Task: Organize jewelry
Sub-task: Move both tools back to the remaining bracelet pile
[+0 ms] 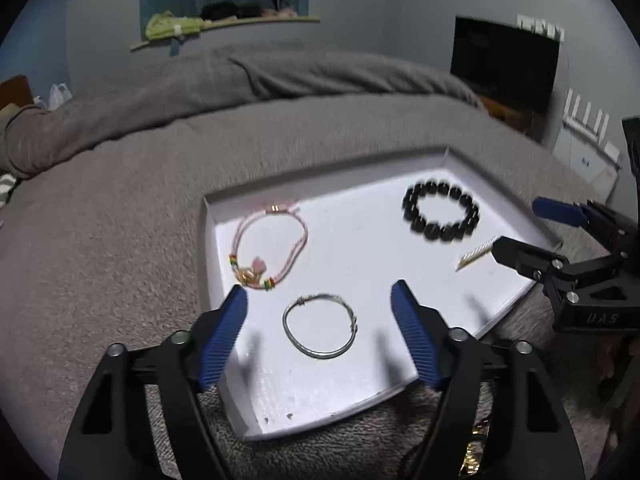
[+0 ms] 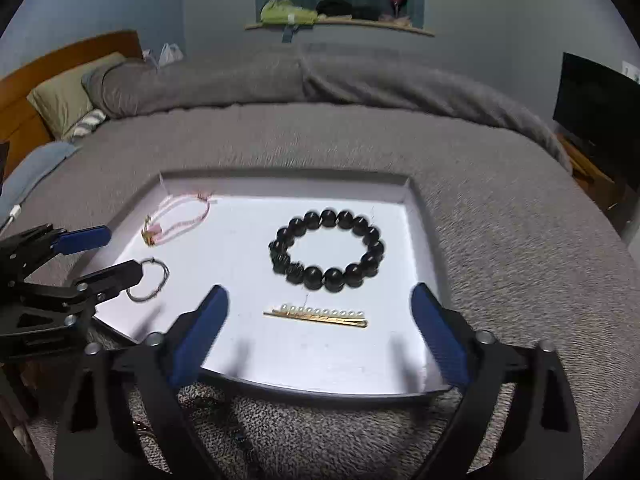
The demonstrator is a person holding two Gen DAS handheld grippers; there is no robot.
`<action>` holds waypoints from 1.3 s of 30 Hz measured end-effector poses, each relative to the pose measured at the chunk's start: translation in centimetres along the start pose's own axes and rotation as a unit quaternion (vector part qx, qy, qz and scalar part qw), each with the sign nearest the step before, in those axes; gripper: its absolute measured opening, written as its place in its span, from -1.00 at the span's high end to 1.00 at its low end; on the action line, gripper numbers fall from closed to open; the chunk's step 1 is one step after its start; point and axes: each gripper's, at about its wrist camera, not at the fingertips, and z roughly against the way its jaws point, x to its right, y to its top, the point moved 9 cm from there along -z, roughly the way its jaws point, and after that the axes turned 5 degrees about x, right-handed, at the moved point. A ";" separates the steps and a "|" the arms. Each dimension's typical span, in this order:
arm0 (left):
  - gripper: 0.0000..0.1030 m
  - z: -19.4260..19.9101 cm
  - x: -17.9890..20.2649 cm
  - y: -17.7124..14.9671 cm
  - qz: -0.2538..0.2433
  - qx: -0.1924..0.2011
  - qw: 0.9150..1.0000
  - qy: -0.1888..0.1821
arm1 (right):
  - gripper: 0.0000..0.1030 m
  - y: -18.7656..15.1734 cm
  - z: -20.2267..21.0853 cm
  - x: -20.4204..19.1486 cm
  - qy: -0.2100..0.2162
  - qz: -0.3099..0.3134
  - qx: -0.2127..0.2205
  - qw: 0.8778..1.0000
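A shallow white tray [image 1: 360, 392] [image 2: 400, 376] lies on a grey bed. In it lie a pink cord bracelet [image 1: 272, 248] [image 2: 180, 218], a silver bangle [image 1: 320, 326] [image 2: 154, 280], a black bead bracelet [image 1: 440, 214] [image 2: 328, 250] and a gold hair clip with pearls [image 2: 316, 316] [image 1: 476, 254]. My left gripper [image 1: 320, 300] is open and empty, just above the tray around the bangle. My right gripper [image 2: 320, 304] is open and empty, its fingers either side of the hair clip.
The grey blanket [image 2: 320, 140] covers the bed around the tray. More jewelry lies on the blanket in front of the tray [image 2: 208, 404] [image 1: 476, 448]. A pillow [image 2: 68, 96] and headboard are far left, a dark screen [image 2: 600, 108] on the right.
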 end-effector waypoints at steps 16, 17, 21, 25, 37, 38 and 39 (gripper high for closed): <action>-0.81 6.4 -1.4 0.0 0.037 0.046 0.998 0.039 | -0.89 -0.1 5.9 2.0 -0.026 -0.045 0.063 0.997; -0.81 6.8 -1.3 -0.4 0.037 0.046 0.997 0.040 | -0.89 -0.4 6.1 1.9 -0.026 -0.046 0.063 0.997; -0.82 7.7 -1.3 -2.0 0.039 0.044 0.997 0.041 | -0.89 -1.0 6.8 1.7 -0.028 -0.047 0.065 0.996; -0.82 8.6 -1.6 -3.8 0.039 0.039 0.998 0.042 | -0.89 -2.4 7.4 1.4 -0.024 -0.048 0.060 0.997; -0.82 10.0 -0.9 -8.1 0.031 0.026 0.998 0.040 | -0.89 -7.7 8.7 0.0 -0.014 -0.021 0.025 0.999; -0.82 10.1 -0.8 -8.4 0.030 0.025 0.999 0.038 | -0.89 -7.9 8.7 -0.2 -0.012 -0.020 0.023 0.999; -0.82 10.1 -0.7 -8.5 0.030 0.024 0.999 0.036 | -0.89 -8.2 8.8 -0.3 -0.011 -0.019 0.021 1.000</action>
